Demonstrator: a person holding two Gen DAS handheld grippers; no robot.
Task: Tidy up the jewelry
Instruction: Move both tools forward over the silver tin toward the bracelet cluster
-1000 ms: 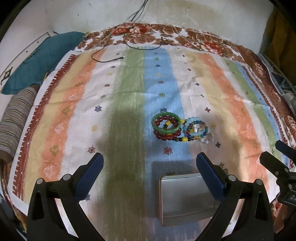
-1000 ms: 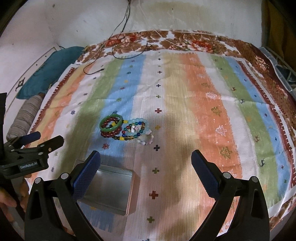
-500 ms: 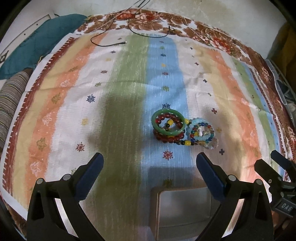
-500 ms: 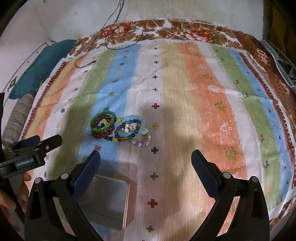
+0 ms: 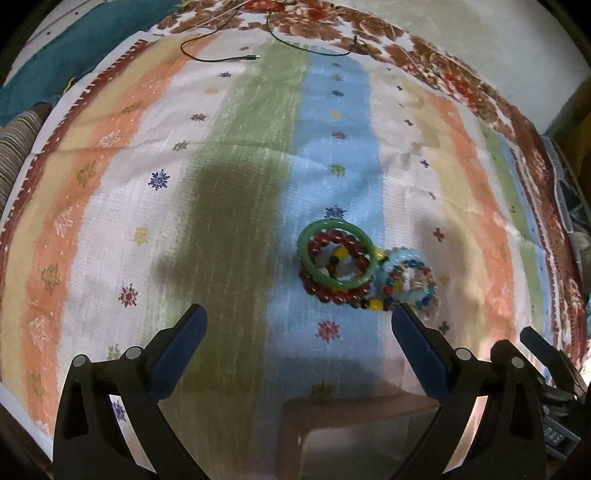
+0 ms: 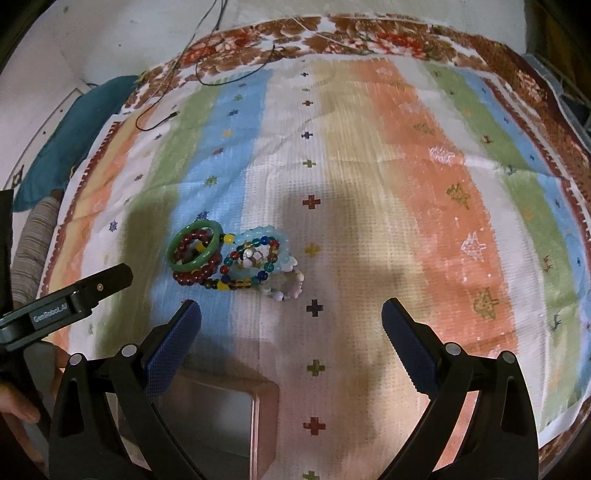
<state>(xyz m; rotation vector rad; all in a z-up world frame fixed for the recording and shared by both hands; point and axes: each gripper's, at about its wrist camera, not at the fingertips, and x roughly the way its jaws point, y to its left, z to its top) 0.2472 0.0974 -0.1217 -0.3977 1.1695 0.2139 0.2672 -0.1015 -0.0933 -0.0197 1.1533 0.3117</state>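
Below both open tools, the metal box (image 6: 236,428) is cut off.

Striped cloth (image 6: 369,184) over floral blanket (image 6: 369,33); pale wall (image 6: 110,33) behind.

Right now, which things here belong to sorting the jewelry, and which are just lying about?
For the job:
green bangle
red bead bracelet
multicolour bead bracelet
metal tin

Lying about:
black cable
teal cushion
striped blanket

Ahead of my left gripper (image 5: 297,325), the bangle (image 5: 338,258) lies on the beaded bracelets (image 5: 406,282), piled on the cloth (image 5: 221,184); the tin (image 6: 221,424) sits nearer me.
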